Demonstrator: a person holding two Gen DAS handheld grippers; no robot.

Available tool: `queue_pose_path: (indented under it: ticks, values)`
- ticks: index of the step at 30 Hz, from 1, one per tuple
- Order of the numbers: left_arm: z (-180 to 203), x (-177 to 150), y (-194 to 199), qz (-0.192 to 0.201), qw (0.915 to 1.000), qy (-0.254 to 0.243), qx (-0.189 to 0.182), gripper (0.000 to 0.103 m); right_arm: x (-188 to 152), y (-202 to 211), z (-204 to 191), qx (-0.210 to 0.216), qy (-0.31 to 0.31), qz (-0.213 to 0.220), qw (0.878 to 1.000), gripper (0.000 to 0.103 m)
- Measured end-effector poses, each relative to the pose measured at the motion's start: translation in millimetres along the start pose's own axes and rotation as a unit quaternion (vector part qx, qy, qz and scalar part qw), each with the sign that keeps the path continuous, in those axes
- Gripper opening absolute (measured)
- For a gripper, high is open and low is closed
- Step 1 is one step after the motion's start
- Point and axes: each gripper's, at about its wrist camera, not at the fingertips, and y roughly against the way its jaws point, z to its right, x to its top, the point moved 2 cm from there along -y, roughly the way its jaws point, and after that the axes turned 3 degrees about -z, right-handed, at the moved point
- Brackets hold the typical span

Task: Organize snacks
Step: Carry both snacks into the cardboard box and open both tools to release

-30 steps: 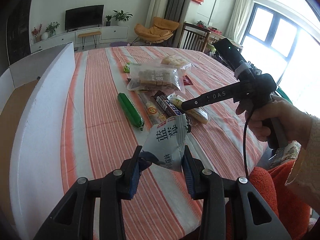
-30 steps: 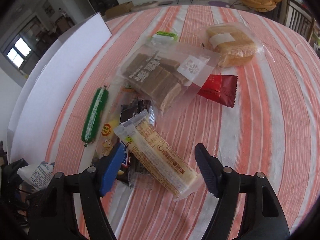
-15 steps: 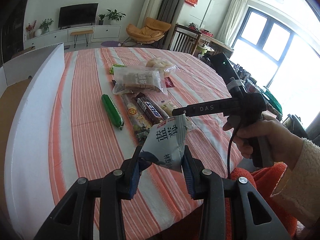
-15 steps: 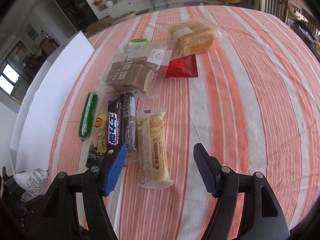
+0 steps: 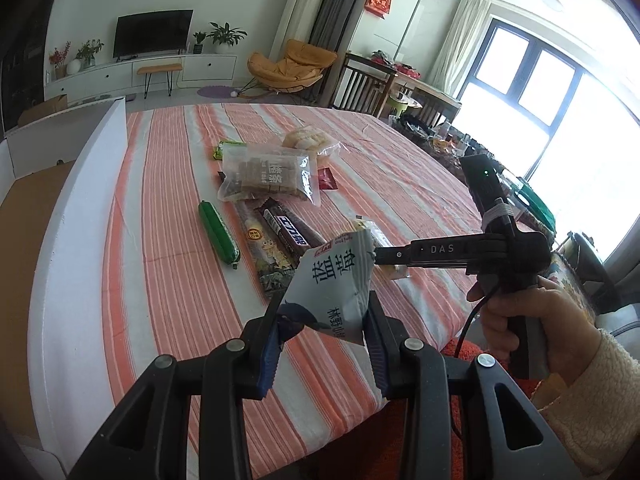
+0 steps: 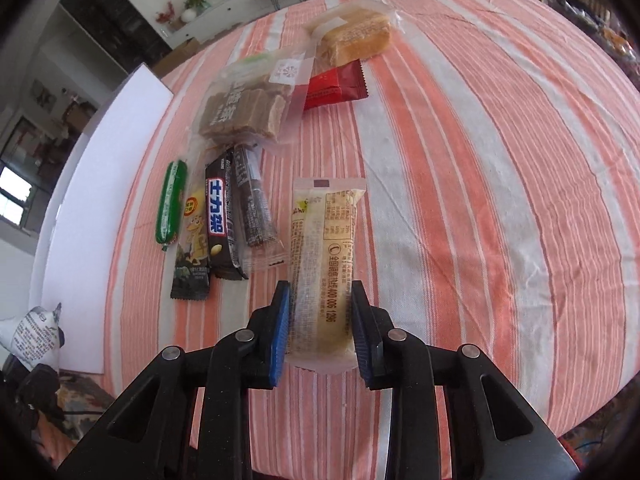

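My left gripper [image 5: 324, 320] is shut on a blue-and-white snack pouch [image 5: 332, 280] and holds it upright above the near edge of the striped table [image 5: 168, 264]. In the right wrist view a long yellow cake-bar packet [image 6: 324, 240] lies lengthwise on the cloth. My right gripper [image 6: 320, 300] straddles its near end with the jaws closing, and both blue pads touch its sides. The left wrist view shows a hand holding the right gripper [image 5: 440, 248], its fingertips hidden behind the pouch.
Left of the cake bar lie a green sausage [image 6: 171, 200], a dinosaur packet [image 6: 192, 248], a chocolate bar [image 6: 218, 224] and a dark bar [image 6: 254, 204]. Behind are a wafer bag [image 6: 248, 108], a red packet [image 6: 336, 88] and bagged cake [image 6: 356, 38]. A white board [image 5: 68, 240] flanks the left.
The right gripper rolled and lined up with the yellow packet, spread wide, then closed onto its near end. The left gripper rose slightly with the pouch still held.
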Motion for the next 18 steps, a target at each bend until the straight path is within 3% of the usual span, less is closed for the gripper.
queue_pose_path:
  ticks: [6, 14, 18]
  values:
    - [9, 7, 6, 0.001, 0.9999, -0.009, -0.014, 0.037, -16, 36, 16, 0.077, -0.057, 0.046, 0.994, 0.030]
    - [3, 24, 52, 0.028, 0.9987, 0.009, -0.043, 0.037, -13, 56, -29, 0.144, -0.048, 0.068, 0.986, 0.030]
    - [-17, 33, 87, 0.051, 0.9979, 0.022, -0.032, 0.037, -15, 69, -61, 0.180, -0.024, 0.075, 0.981, 0.030]
